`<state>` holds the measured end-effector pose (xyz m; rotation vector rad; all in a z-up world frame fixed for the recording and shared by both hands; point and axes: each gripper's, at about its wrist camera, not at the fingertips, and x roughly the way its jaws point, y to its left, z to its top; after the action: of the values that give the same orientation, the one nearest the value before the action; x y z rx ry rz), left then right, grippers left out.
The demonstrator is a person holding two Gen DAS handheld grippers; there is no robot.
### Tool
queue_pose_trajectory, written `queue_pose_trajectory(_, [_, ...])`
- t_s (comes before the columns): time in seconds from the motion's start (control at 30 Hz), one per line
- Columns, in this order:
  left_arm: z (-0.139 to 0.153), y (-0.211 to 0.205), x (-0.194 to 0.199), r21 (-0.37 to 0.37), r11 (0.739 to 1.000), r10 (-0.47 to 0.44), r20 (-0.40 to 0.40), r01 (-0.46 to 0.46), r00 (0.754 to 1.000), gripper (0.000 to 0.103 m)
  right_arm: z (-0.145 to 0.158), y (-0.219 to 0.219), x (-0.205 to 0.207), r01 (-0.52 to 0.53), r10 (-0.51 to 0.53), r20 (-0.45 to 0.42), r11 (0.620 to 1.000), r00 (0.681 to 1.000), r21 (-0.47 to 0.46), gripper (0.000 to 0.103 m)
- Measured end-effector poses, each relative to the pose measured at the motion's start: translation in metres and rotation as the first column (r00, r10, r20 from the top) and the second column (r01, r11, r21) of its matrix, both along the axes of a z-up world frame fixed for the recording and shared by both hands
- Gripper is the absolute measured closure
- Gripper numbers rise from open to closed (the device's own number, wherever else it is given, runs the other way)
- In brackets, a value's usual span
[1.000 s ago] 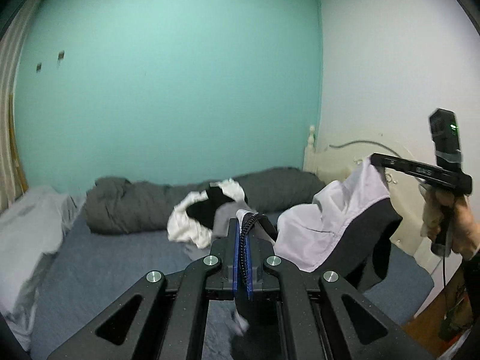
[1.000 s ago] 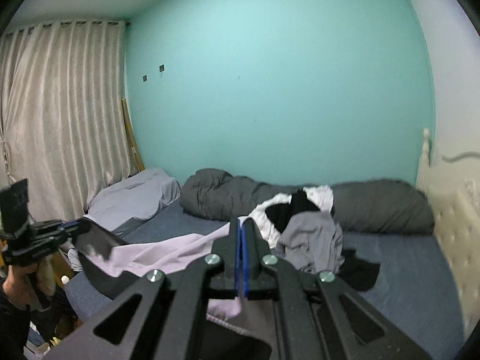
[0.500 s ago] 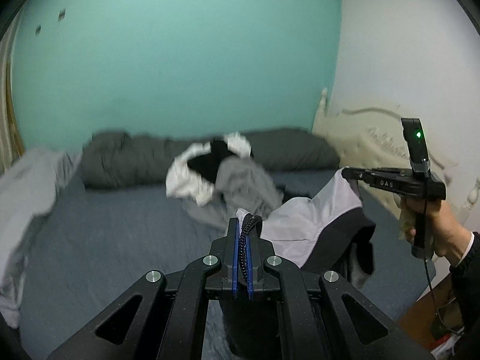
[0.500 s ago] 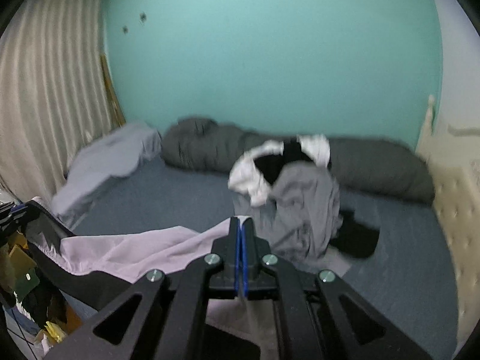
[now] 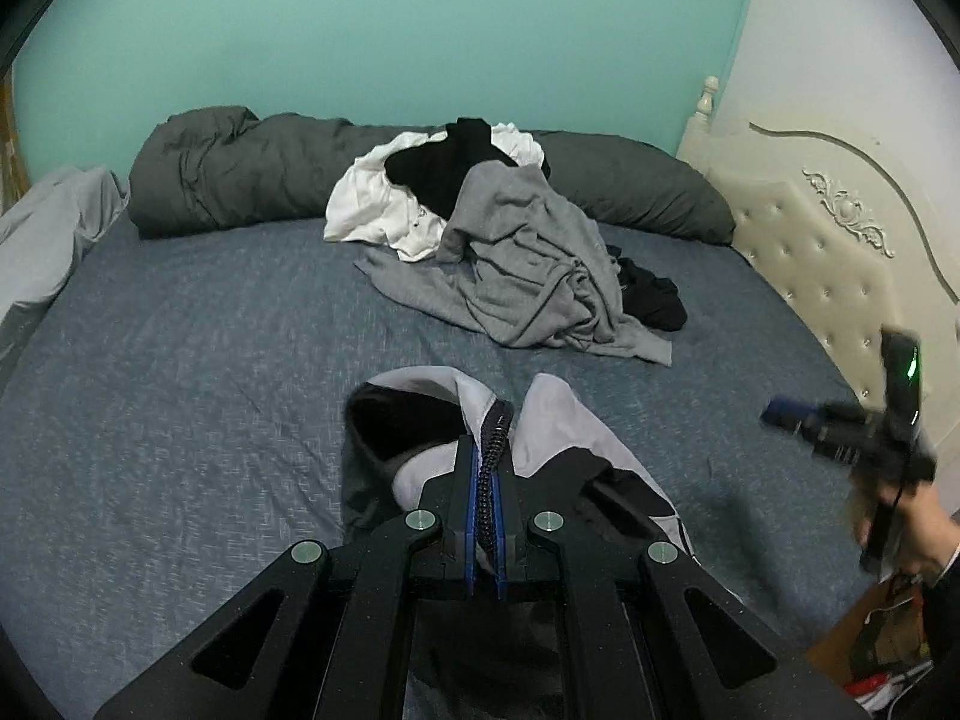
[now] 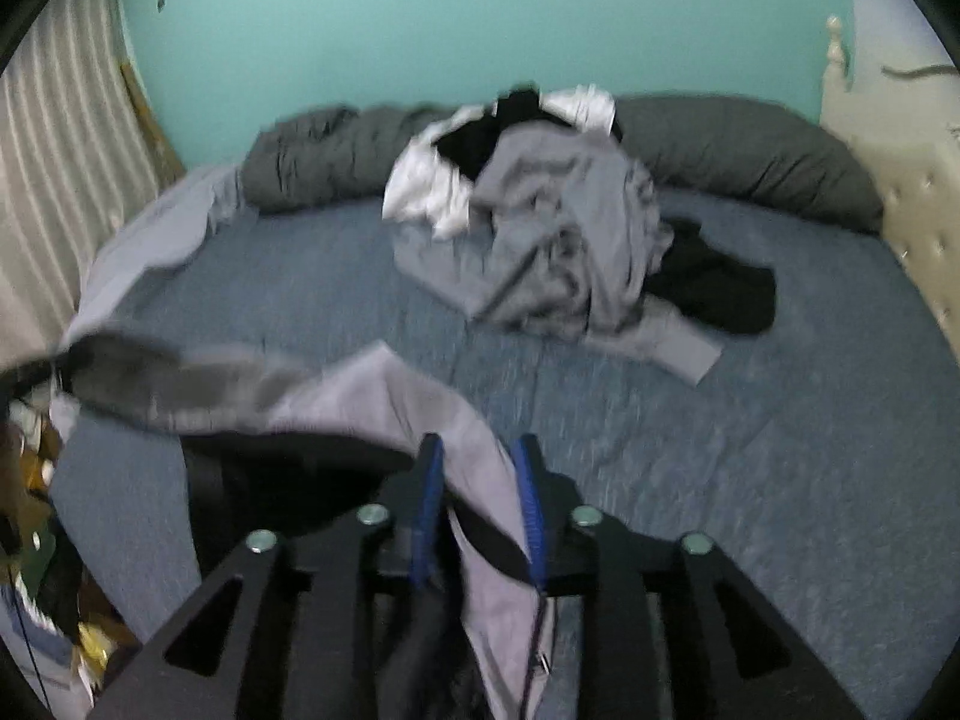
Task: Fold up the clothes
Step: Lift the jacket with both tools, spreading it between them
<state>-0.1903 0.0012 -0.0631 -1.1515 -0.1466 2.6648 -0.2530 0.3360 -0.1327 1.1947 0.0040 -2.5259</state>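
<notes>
Left gripper [image 5: 487, 468] was clenched on corded edge of lilac-and-black nylon jacket [image 5: 558, 438], lying on blue bed sheet [image 5: 180, 372] nearside of grey-white-black clothes pile [image 5: 510, 252]. Right gripper [image 6: 480, 480] spread, fabric loose between. Step looked like lay-out; next needed flattening.

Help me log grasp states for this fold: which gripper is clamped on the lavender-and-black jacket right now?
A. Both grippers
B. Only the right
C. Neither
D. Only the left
D: the left gripper is shut on the jacket at its zipper edge, while the right gripper stands open around the fabric.
</notes>
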Motion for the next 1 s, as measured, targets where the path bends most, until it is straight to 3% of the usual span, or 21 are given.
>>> queue_pose_trajectory(0.1, [-0.003, -0.001, -0.003, 0.0, 1.0, -0.003, -0.011, 0.003, 1.0, 0.099, -0.04, -0.008, -0.006, -0.029, 0.029, 0.058, 1.0, 0.998, 0.006, 0.056])
queue_pose_trajectory(0.2, [-0.003, -0.006, -0.003, 0.026, 1.0, 0.003, -0.026, -0.003, 1.0, 0.099, -0.077, -0.022, -0.017, -0.05, 0.05, 0.107, 0.999, 0.993, 0.005, 0.048])
queue_pose_trajectory(0.33, [-0.004, -0.014, -0.003, 0.041, 0.999, 0.001, -0.04, 0.001, 0.999, 0.099, -0.116, -0.046, -0.035, -0.097, 0.092, 0.141, 0.995, 0.986, 0.027, 0.048])
queue_pose_trajectory(0.5, [-0.006, -0.02, -0.007, 0.064, 0.998, -0.006, -0.055, 0.009, 0.998, 0.099, -0.145, -0.076, -0.053, -0.209, 0.191, 0.159, 0.973, 0.969, 0.101, 0.048])
queue_pose_trajectory(0.6, [-0.007, -0.023, -0.008, 0.077, 0.997, -0.008, -0.066, 0.013, 0.998, 0.099, -0.156, -0.085, -0.061, -0.223, 0.198, 0.165, 0.963, 0.966, 0.149, 0.048])
queue_pose_trajectory(0.63, [-0.007, -0.024, -0.008, 0.077, 0.997, -0.007, -0.07, 0.012, 0.998, 0.099, -0.159, -0.085, -0.064, -0.22, 0.193, 0.172, 0.963, 0.966, 0.158, 0.05])
queue_pose_trajectory(0.67, [-0.007, -0.025, -0.008, 0.075, 0.997, -0.005, -0.074, 0.011, 0.997, 0.099, -0.163, -0.085, -0.067, -0.216, 0.186, 0.18, 0.963, 0.966, 0.163, 0.066])
queue_pose_trajectory(0.7, [-0.008, -0.027, -0.008, 0.073, 0.997, -0.004, -0.076, 0.009, 0.997, 0.099, -0.161, -0.083, -0.067, -0.207, 0.177, 0.179, 0.965, 0.968, 0.163, 0.083])
queue_pose_trajectory(0.77, [-0.008, -0.03, -0.008, 0.07, 0.998, 0.0, -0.074, 0.005, 0.997, 0.099, -0.138, -0.076, -0.061, -0.181, 0.161, 0.134, 0.971, 0.978, 0.158, 0.095])
queue_pose_trajectory(1.0, [0.011, -0.048, 0.004, 0.097, 0.994, 0.058, -0.088, -0.05, 0.994, 0.1, -0.056, -0.051, -0.039, -0.093, 0.097, -0.025, 0.987, 0.995, 0.13, 0.099])
